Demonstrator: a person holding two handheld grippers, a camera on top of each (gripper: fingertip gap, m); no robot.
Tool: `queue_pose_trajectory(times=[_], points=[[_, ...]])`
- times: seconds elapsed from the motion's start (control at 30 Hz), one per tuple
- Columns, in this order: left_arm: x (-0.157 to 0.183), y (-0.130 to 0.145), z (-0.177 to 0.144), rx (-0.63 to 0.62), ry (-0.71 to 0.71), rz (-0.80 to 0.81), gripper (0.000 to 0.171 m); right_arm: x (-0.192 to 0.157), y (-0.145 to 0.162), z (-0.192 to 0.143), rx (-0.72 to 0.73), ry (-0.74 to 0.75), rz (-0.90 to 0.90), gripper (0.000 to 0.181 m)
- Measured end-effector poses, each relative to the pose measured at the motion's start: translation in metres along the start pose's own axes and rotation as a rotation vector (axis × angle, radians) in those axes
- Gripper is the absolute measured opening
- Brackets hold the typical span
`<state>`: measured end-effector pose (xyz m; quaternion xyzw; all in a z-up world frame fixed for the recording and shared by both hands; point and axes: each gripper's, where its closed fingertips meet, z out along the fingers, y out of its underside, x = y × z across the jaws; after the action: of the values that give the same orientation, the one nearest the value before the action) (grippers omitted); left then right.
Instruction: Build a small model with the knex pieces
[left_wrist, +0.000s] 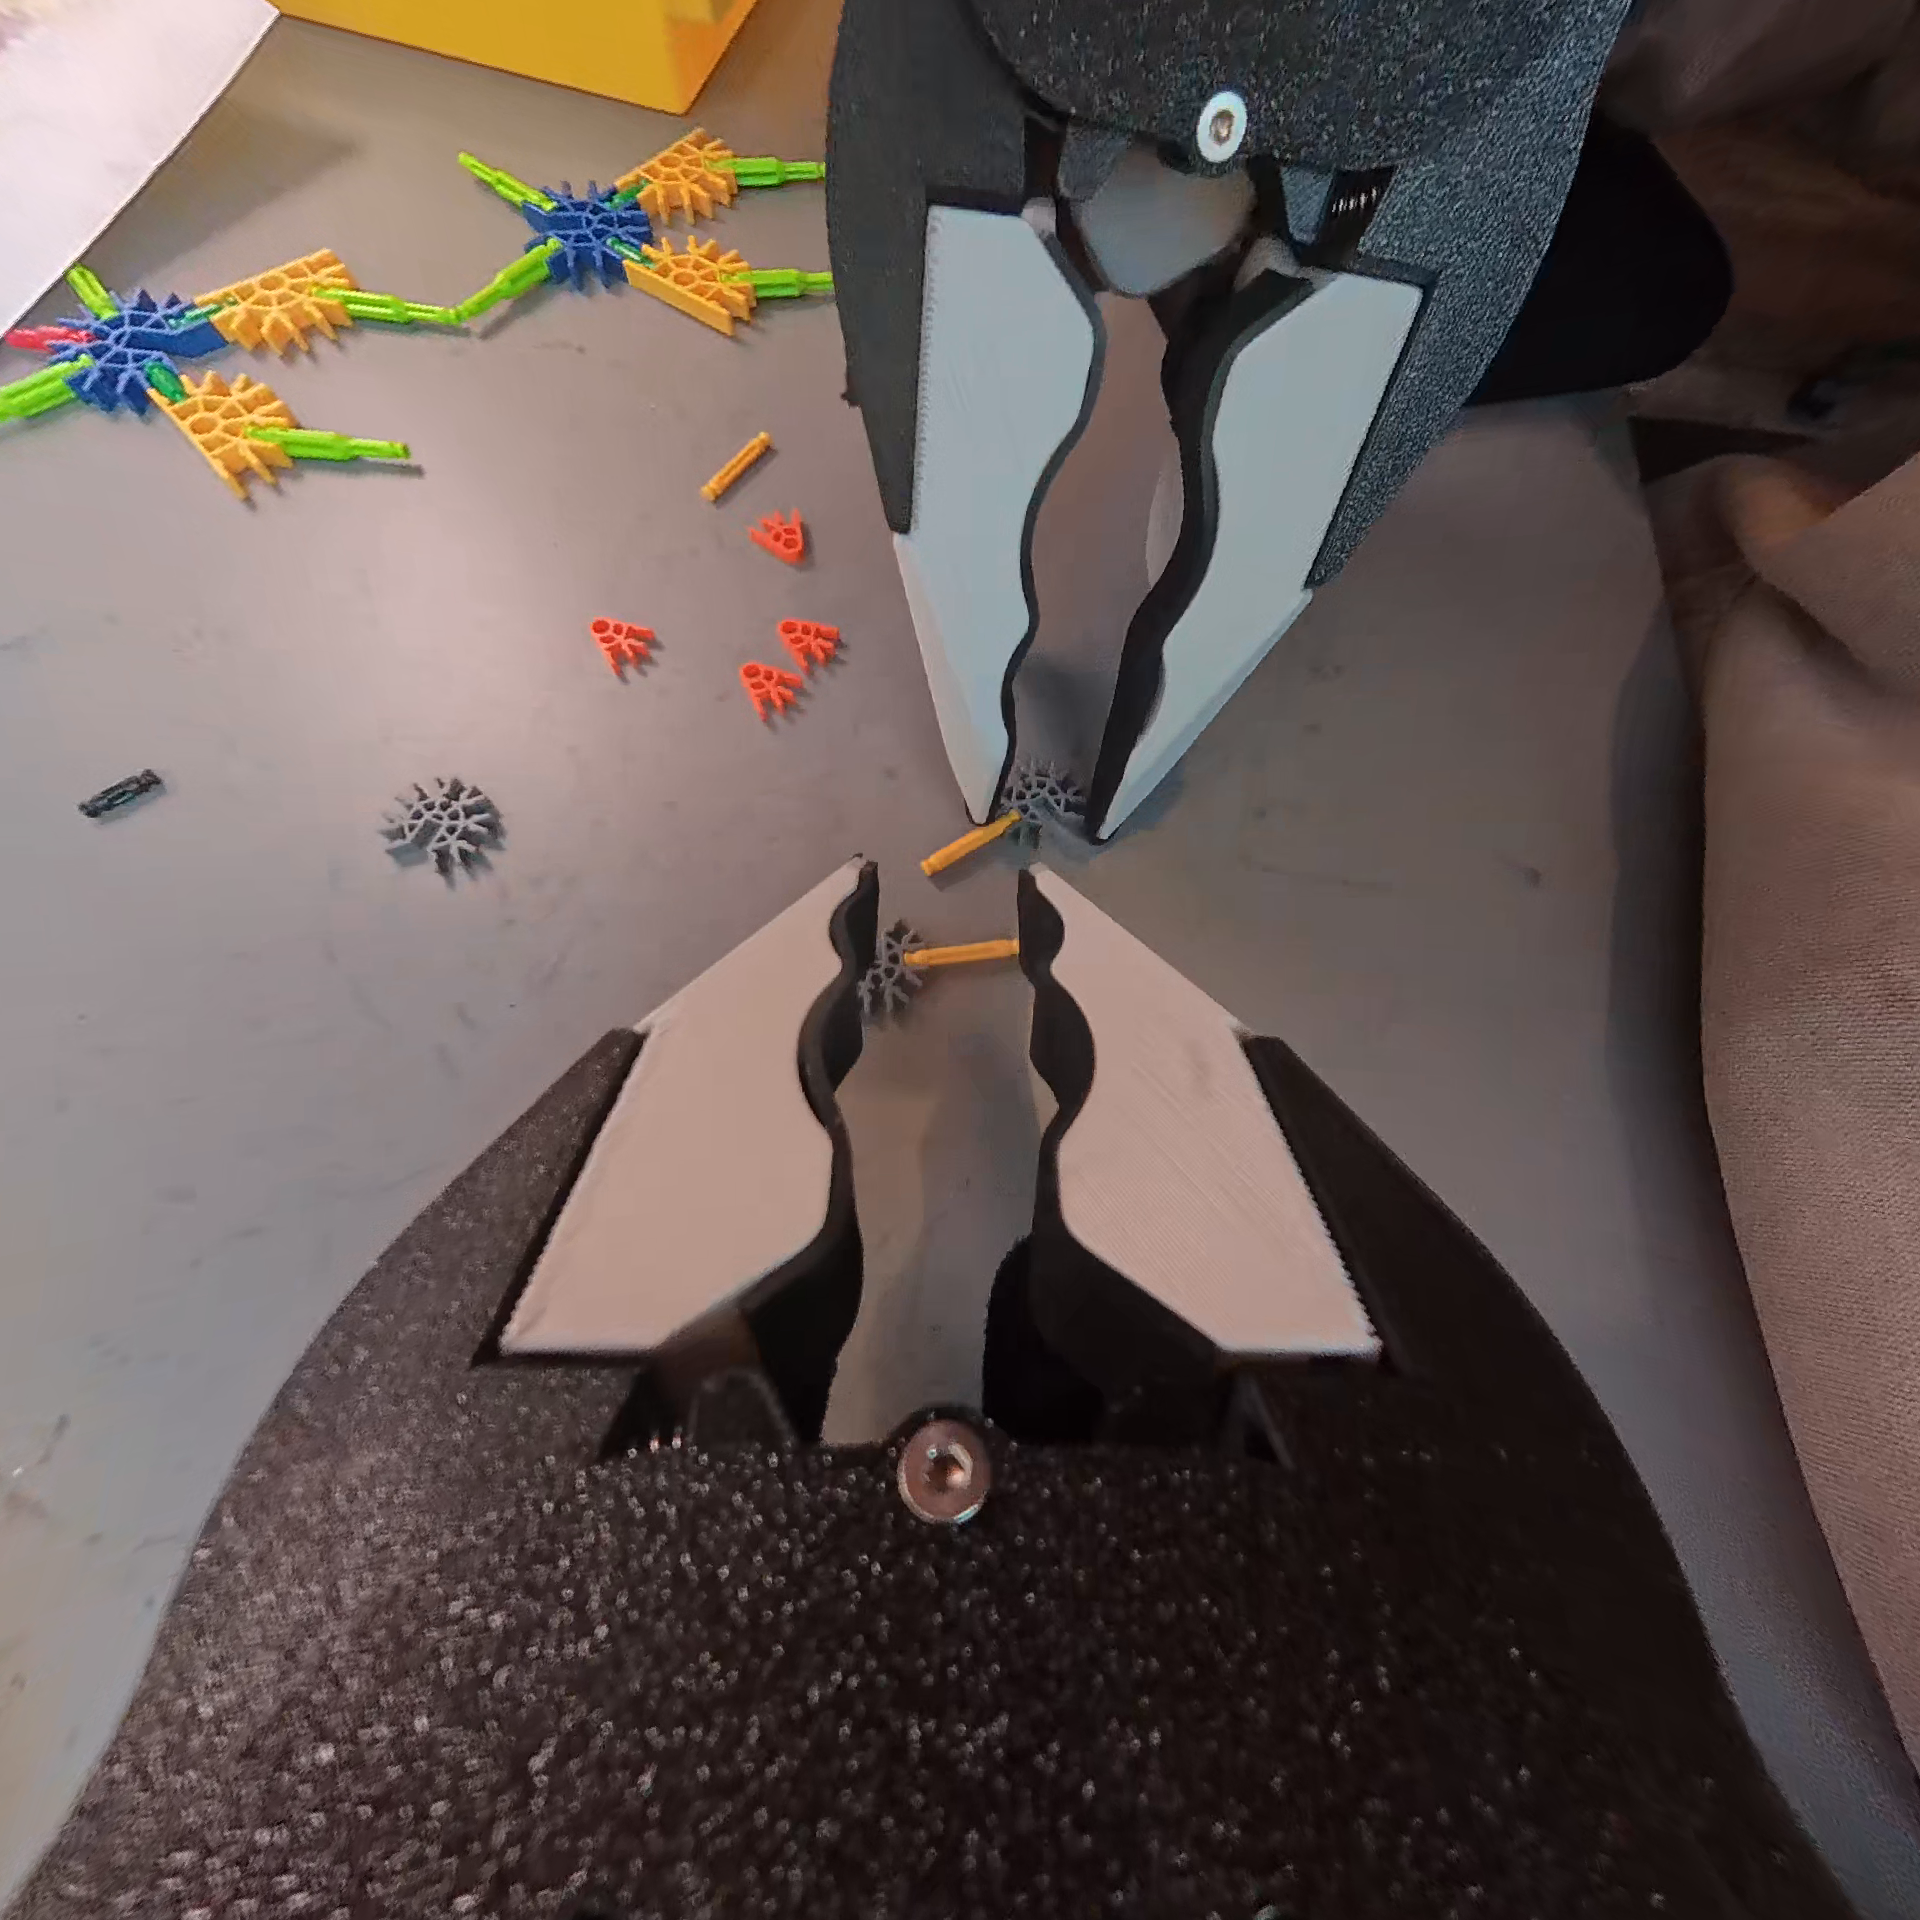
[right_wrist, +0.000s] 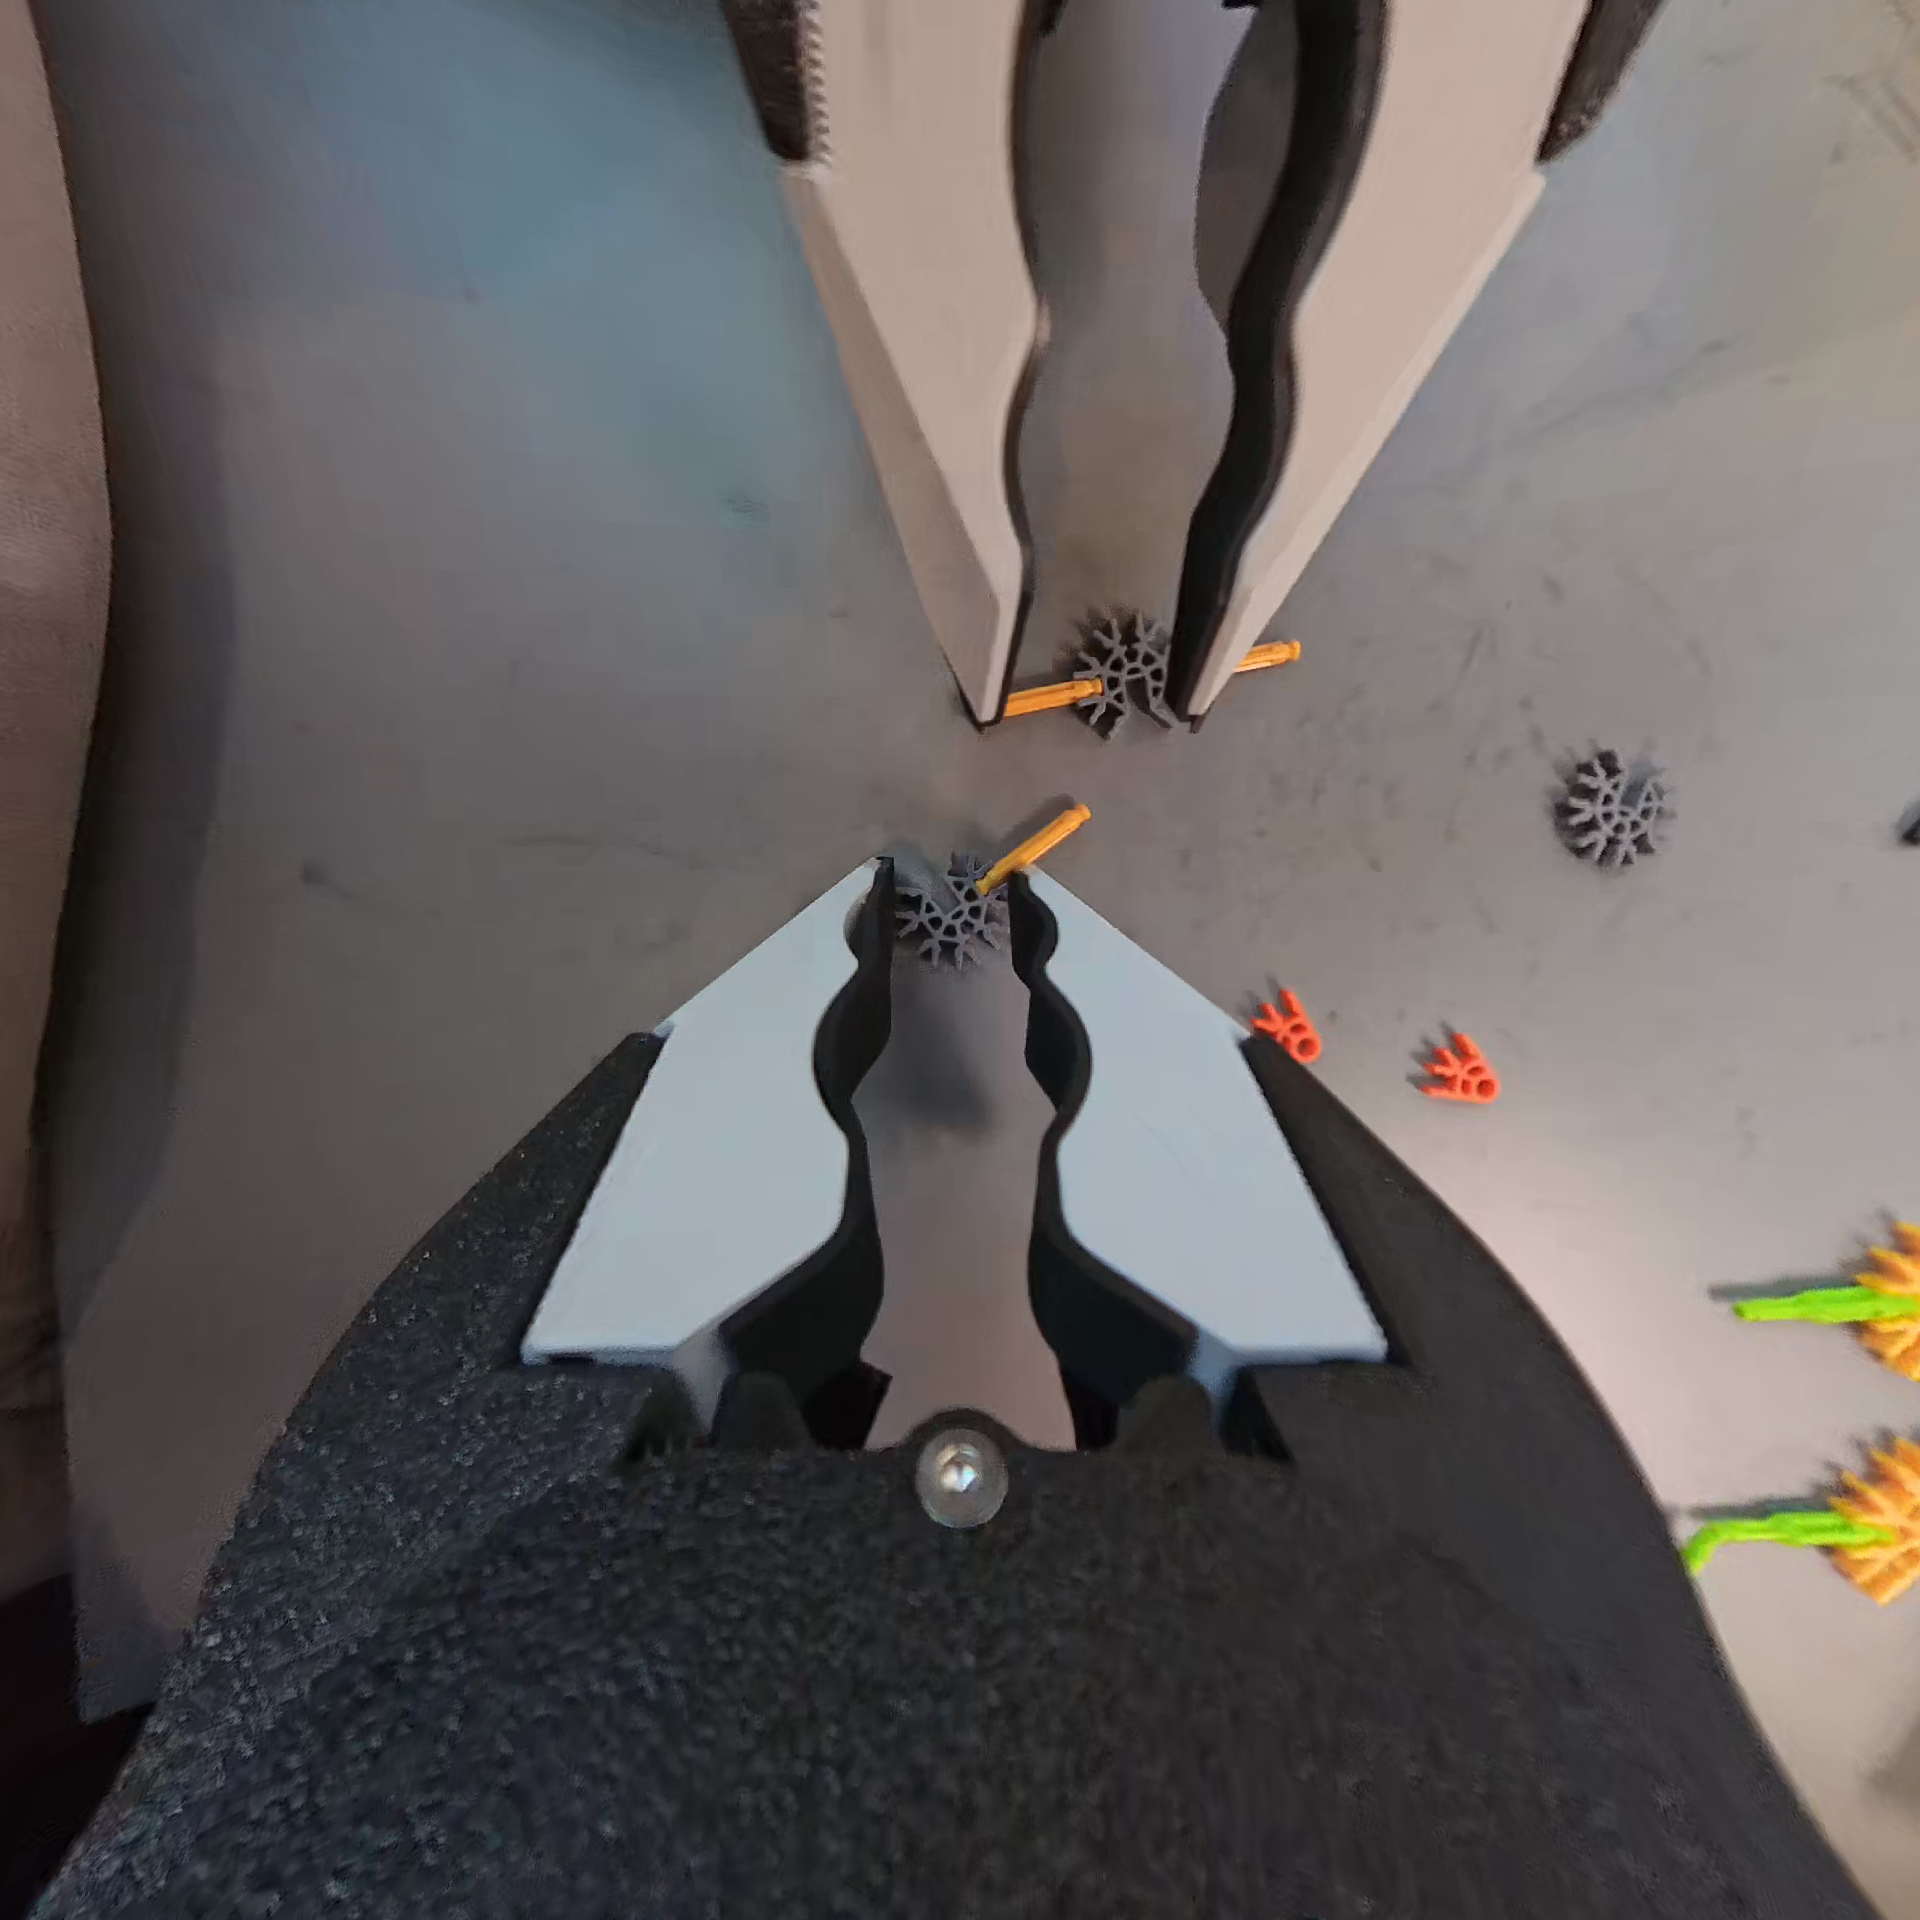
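Left wrist view: left gripper (left_wrist: 948, 883) at the near edge, low over the dull grey table (left_wrist: 416, 1039), jaws drawn to a narrow gap. At its tips, a grey snowflake-shaped plastic connector (left_wrist: 891, 968) tucked against the left finger, with a short orange-yellow plastic rod (left_wrist: 961, 951) reaching across to the right finger. Cannot tell whether pinched or merely straddled. Right wrist view: same connector between those tips, a rod poking out on each side.

Facing it from the far side, just apart, right gripper (left_wrist: 1044, 821) clamped on a second grey snowflake connector (left_wrist: 1042, 795), visibly squeezed between both pads. Plugged into it, a slanted orange-yellow rod (left_wrist: 971, 844) pointing toward the left gripper.

To the left, on the table: a loose grey snowflake connector (left_wrist: 445, 821), four small red fan-shaped connectors (left_wrist: 767, 686), a loose orange-yellow rod (left_wrist: 736, 465), a short black rod (left_wrist: 122, 793). Farther left, two built clusters of blue hubs, yellow fans and green rods (left_wrist: 587, 223), near a yellow box (left_wrist: 582, 42). Along the right edge, brown fabric (left_wrist: 1818, 935).
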<state>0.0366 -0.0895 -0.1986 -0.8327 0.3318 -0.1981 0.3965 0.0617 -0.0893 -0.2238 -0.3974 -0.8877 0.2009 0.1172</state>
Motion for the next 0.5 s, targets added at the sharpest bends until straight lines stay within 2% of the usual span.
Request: queue_pose_trajectory(times=[0.2,0.27,0.4,0.5], points=[[0.011,0.005,0.012,-0.030,0.039,0.024,0.027,-0.011,0.006,-0.005,-0.052,-0.116,-0.379,0.019],[0.017,0.004,0.019,-0.038,0.048,0.036,0.027,-0.016,0.011,-0.007,-0.064,-0.169,-0.446,0.019],[0.025,0.008,0.031,-0.085,0.050,0.062,0.020,-0.019,0.011,-0.008,-0.020,-0.181,-0.466,0.019],[0.025,0.009,0.033,-0.093,0.034,0.065,0.008,-0.010,0.009,-0.019,0.053,-0.133,-0.310,0.030]])
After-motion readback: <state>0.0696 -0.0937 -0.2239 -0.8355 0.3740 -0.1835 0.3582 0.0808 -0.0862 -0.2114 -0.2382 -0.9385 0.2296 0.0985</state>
